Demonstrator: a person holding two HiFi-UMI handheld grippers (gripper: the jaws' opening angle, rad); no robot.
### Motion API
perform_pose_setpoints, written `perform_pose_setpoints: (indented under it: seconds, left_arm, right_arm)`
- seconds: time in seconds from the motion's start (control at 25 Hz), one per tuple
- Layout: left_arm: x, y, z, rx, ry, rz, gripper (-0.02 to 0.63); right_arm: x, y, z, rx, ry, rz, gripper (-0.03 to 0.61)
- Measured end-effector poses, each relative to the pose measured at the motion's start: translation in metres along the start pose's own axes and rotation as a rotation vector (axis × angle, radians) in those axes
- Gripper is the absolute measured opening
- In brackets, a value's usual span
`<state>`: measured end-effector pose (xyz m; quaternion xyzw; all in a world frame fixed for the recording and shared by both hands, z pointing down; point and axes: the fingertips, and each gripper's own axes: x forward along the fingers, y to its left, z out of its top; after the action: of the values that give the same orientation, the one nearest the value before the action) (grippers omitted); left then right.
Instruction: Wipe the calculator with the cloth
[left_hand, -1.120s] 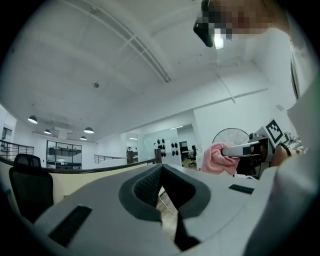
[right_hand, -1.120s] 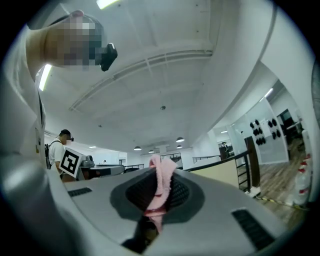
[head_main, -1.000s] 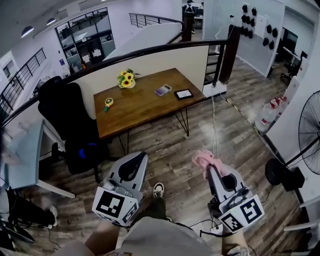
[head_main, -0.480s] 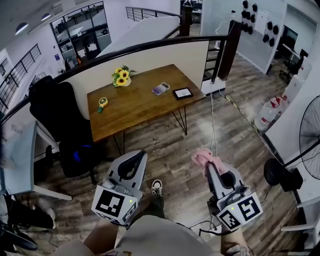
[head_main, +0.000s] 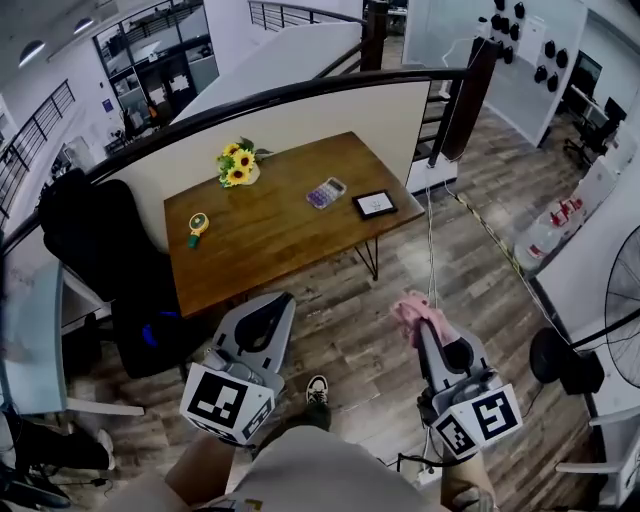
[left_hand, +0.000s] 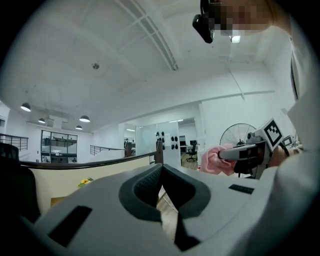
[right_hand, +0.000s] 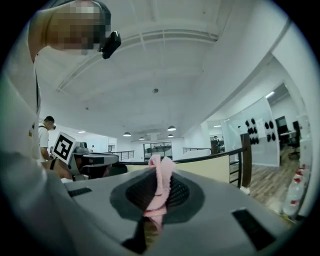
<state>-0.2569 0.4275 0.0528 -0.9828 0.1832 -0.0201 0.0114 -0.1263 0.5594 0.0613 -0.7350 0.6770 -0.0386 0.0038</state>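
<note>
Calculator (head_main: 326, 192): flat on the wooden table (head_main: 250, 245), well ahead of both grippers and touched by neither. Left gripper (head_main: 270, 308): held low and close to the person, above the floor, tips aimed forward toward the table, jaws closed together with nothing between them. Right gripper (head_main: 424, 325): alongside at similar height, well apart from the left one, also pointing forward, jaws clamped on a bunched pink cloth (head_main: 409, 311) that sticks out past the tips.
</note>
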Motion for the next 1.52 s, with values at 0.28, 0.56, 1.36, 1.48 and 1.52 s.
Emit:
perform_pose_setpoints:
  seconds: [0.28,0.56,1.36,1.48,1.52]
  left_arm:
    - [0.064,0.081,-0.009,0.014,0.017,-0.004,0.005]
    - [0.098,0.134,-0.018,-0.001,0.021,-0.004,0.005]
    - [0.242,0.213,-0.037,-0.002,0.045,0.132,0.005]
    - [0.271,0.228,-0.038,0.006,0.066,0.187,0.005]
    - [0.280,0.235,-0.039,0.008,0.075,0.210,0.005]
  right_arm:
    - [0.106,-0.020,0.007,-0.011,0.010,0.004,0.028]
    - [0.180,-0.019,0.009,-0.014,0.006,0.041,0.028]
    - [0.338,-0.141,0.004,-0.026,0.028,0.164,0.028]
    - [0.371,-0.169,0.005,-0.016,0.042,0.214,0.028]
    - [0.382,-0.178,0.007,-0.014,0.043,0.232,0.028]
